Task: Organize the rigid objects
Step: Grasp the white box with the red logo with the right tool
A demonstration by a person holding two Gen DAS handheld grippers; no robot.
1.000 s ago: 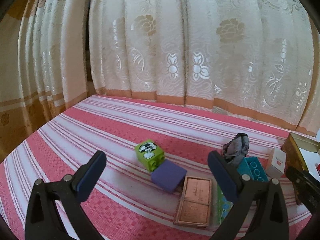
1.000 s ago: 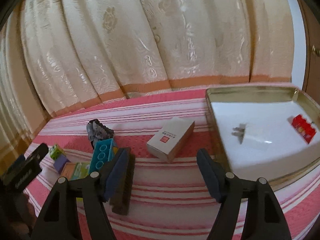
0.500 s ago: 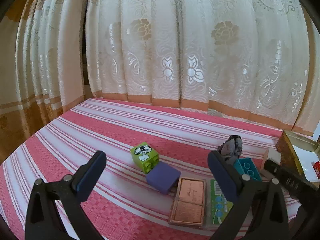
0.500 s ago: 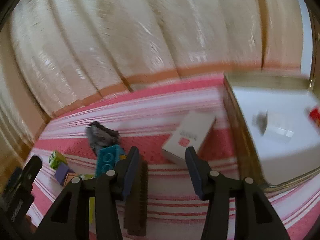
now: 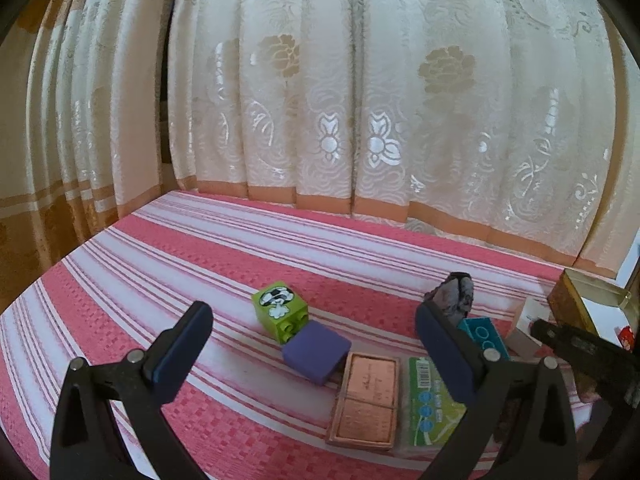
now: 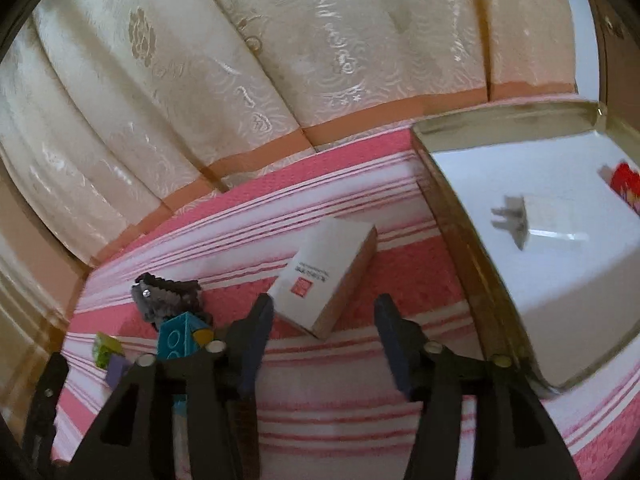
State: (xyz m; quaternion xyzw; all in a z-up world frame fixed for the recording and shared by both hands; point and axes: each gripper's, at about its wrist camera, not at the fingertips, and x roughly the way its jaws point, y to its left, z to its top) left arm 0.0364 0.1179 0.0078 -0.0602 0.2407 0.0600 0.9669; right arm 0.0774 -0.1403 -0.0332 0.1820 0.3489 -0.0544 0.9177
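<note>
Now the right gripper (image 6: 324, 320) is opening its jaws, nothing between them, with the white carton (image 6: 326, 270) at twelve o'clock just past the fingertips: a flat rectangular box, red square on its top, lying tilted on the pink striped cloth (image 6: 360, 412). At two o'clock, the gold-rimmed tin (image 6: 448, 216) holds a white plug (image 6: 532, 228) and something red (image 6: 626, 178). The left gripper (image 5: 312, 340) stands wide apart, empty.

Red item (image 6: 625, 178) (blurred) cut by frame edge.
</note>
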